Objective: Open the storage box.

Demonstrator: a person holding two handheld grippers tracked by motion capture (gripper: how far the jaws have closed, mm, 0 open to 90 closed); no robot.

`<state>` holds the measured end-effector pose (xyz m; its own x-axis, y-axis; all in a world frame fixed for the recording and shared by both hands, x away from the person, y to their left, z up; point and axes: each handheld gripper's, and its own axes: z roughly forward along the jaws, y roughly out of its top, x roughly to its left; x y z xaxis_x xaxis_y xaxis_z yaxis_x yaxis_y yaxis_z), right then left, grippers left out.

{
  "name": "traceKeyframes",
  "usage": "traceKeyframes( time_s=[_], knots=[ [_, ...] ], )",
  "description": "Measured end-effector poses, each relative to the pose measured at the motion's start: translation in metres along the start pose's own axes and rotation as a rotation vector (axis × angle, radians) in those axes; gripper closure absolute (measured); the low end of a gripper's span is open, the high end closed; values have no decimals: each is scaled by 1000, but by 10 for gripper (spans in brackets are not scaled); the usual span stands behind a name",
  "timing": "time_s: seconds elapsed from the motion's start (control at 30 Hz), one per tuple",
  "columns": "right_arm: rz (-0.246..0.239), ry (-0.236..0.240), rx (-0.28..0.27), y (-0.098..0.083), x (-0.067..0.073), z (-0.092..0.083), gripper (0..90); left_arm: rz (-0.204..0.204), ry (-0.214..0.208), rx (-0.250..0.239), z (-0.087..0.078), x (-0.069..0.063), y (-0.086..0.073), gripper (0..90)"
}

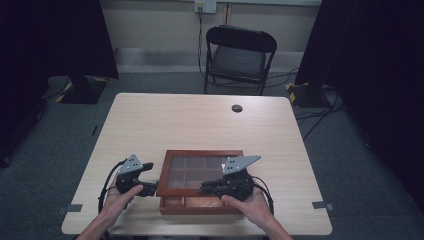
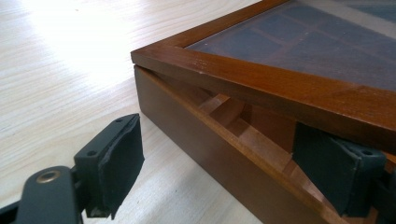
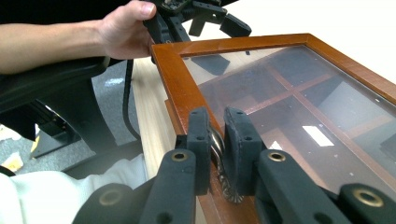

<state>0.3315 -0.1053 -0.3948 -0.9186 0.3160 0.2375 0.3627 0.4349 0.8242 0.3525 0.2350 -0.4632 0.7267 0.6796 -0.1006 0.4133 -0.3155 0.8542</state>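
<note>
From the high view, the shallow reddish-brown wooden box with a glass-panelled lid (image 1: 200, 181) sits near the front edge of the pale wooden tabletop (image 1: 200, 120), roughly midway between its front corners, so I can reach it from both sides. My left hand-held gripper (image 1: 150, 189) sits at the box's left wall and my right hand-held gripper (image 1: 207, 189) reaches over the lid's front rail; both forearms come in low, wrists level.

In the left gripper view, my jaws stand wide, one pad on the tabletop side, the other in the gap under the raised lid. They straddle the wall without pinching it, I judge to steady the base.

In the right gripper view, my jaws are clamped tight on the small ornate metal clasp (image 3: 219, 154) at the lid's front rail, which is why the lid is tilted up. The gripper points along the glass.
</note>
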Motion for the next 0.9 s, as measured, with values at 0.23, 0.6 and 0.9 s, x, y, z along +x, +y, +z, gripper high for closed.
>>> traceKeyframes(
  time_s=[0.23, 0.6, 0.9],
  knots=[
    [28, -44, -50, -3, -4, -16, 607, 12, 6, -5, 0, -1, 2, 162],
    [78, -118, -87, -14, -15, -41, 377, -5, 3, -59, -2, 2, 9, 163],
    [85, -174, -88, -15, -21, -54, 267, -7, 18, -59, -5, 1, 14, 184]
  ],
)
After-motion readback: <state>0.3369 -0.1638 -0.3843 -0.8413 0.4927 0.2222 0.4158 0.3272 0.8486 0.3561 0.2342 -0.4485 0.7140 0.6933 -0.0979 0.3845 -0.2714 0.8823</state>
